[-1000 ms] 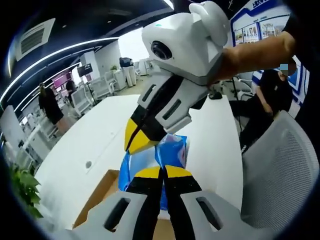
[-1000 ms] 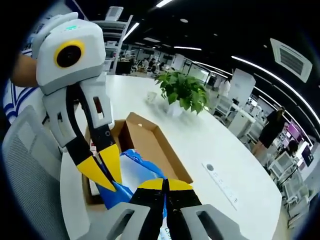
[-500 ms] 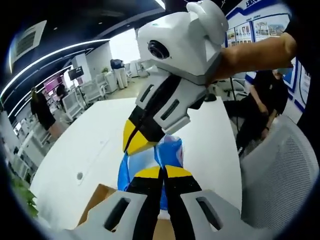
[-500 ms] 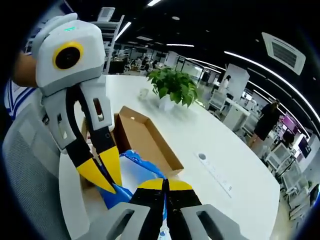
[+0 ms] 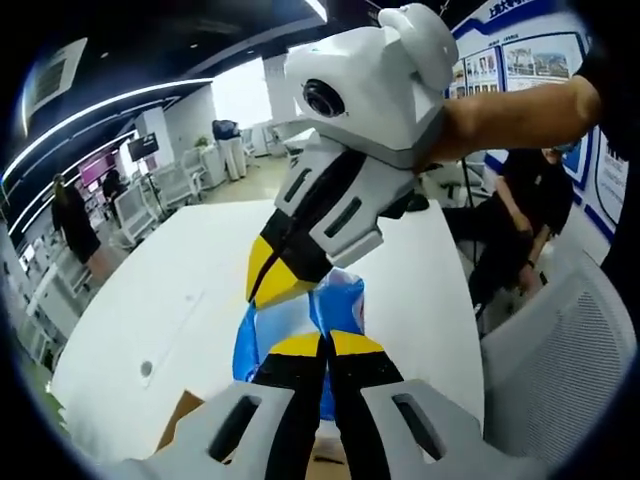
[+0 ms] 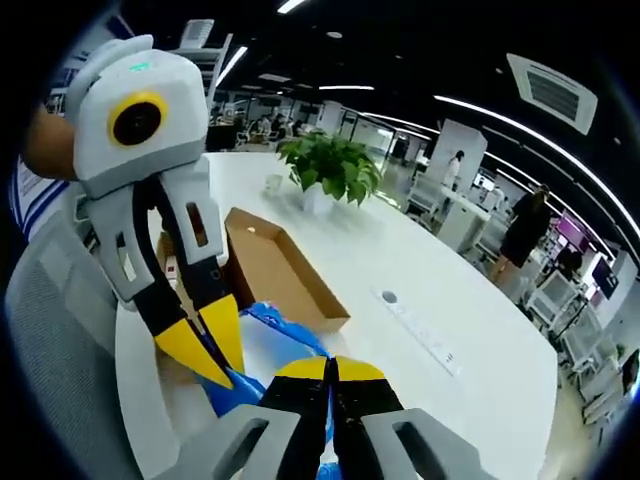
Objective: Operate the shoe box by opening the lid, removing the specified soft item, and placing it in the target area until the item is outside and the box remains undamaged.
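Note:
A soft blue and white pouch [image 5: 340, 305] hangs in the air between both grippers. In the left gripper view my left gripper [image 5: 325, 346] is shut on its near edge. My right gripper [image 5: 272, 284] reaches down from the upper right and is shut on its far edge. In the right gripper view my right gripper [image 6: 328, 369] pinches the same pouch [image 6: 270, 340], and my left gripper [image 6: 205, 350] clamps it from the left. The brown cardboard shoe box [image 6: 275, 265] lies open on the white table [image 6: 430, 380] below and behind the pouch. One corner of the box [image 5: 185, 438] shows at the bottom left.
A potted green plant [image 6: 330, 168] stands on the table beyond the box, with a small white cup [image 6: 273, 184] beside it. A socket strip [image 6: 420, 335] lies in the tabletop. A grey mesh chair [image 5: 560, 360] is close by on one side. A seated person [image 5: 520, 200] is behind it.
Both grippers kept their hold and carried the pouch up and away from the box, which now sits lower in the left gripper view and looks smaller in the right gripper view.

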Demonstrator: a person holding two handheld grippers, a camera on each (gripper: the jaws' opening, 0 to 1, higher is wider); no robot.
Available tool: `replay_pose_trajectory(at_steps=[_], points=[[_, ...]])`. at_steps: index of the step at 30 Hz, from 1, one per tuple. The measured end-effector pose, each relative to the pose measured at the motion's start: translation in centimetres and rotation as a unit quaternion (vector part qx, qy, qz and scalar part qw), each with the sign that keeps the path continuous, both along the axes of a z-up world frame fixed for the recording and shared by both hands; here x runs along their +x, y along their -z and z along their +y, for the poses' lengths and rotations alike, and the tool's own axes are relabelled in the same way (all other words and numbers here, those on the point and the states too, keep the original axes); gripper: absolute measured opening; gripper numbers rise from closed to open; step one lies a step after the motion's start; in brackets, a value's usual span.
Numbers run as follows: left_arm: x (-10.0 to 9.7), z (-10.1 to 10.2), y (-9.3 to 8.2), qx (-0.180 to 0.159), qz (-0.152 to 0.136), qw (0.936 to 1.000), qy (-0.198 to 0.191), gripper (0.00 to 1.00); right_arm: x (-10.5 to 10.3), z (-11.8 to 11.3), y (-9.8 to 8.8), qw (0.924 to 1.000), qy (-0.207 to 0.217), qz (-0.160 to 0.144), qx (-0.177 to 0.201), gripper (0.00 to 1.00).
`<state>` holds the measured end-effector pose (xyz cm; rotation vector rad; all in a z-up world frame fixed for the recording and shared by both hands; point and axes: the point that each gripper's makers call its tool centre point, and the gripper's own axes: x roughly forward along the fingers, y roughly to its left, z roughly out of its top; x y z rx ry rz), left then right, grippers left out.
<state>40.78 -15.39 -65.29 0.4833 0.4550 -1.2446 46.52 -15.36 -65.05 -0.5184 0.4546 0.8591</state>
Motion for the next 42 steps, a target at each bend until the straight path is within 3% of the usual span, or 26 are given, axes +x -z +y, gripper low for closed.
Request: replay_pose_trajectory(at_steps=[27, 42], points=[[0.6, -7.7, 3.9, 0.023, 0.035, 0.998, 0.047, 0.0, 0.5, -8.1, 3.7, 0.9982, 0.05, 0.031, 0.012, 0.0], [2.1, -11.3, 5.8, 0.038, 0.057, 0.996, 0.059, 0.0, 1.7, -12.0, 5.2, 0.9966, 0.071, 0.039, 0.009, 0.0]])
